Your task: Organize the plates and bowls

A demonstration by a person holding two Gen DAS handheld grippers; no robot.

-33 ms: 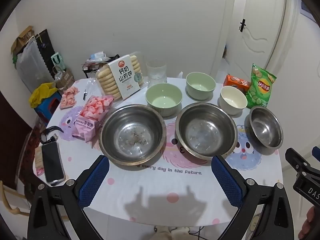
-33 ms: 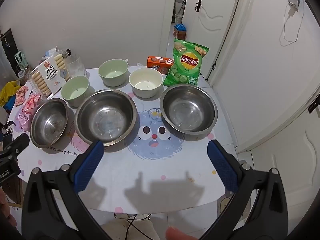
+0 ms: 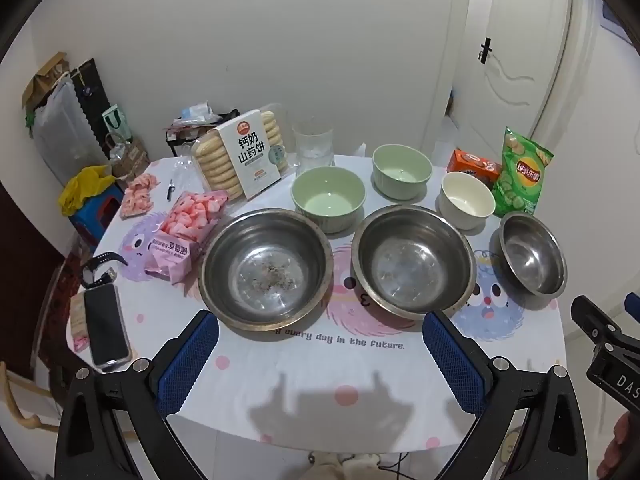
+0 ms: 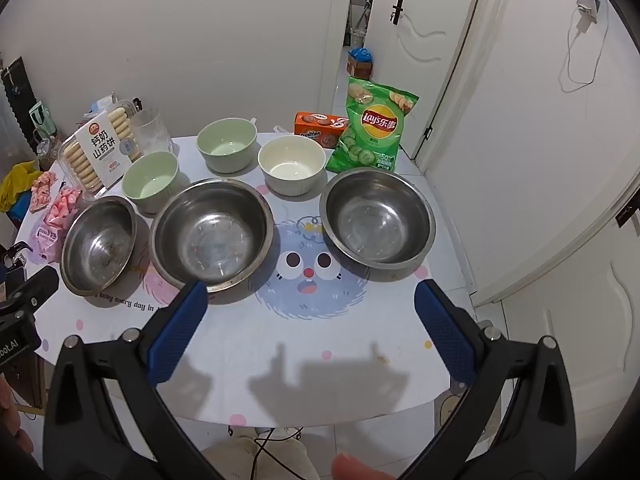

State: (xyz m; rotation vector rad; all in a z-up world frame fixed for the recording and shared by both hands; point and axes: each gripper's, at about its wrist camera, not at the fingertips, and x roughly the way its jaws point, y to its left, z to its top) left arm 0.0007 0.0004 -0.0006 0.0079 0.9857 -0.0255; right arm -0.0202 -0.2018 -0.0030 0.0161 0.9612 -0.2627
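Observation:
Three steel bowls stand in a row on the round table: the left one point(image 3: 266, 268) point(image 4: 100, 244), the middle one point(image 3: 414, 258) point(image 4: 212, 232) and the right one point(image 3: 534, 258) point(image 4: 378, 218). Behind them stand two green bowls point(image 3: 328, 198) point(image 3: 402, 170) and a white bowl point(image 3: 467, 199) point(image 4: 291, 164). My left gripper point(image 3: 320, 354) is open and empty above the table's near edge, in front of the left and middle steel bowls. My right gripper point(image 4: 310, 330) is open and empty, between the middle and right steel bowls.
Snacks line the table: a biscuit pack point(image 3: 244, 156), pink candy bags point(image 3: 184, 232), a glass point(image 3: 314, 144), an orange box point(image 3: 474, 166) and a green chips bag point(image 3: 522, 174). A phone point(image 3: 105, 330) and a watch lie at the left edge. A door stands behind on the right.

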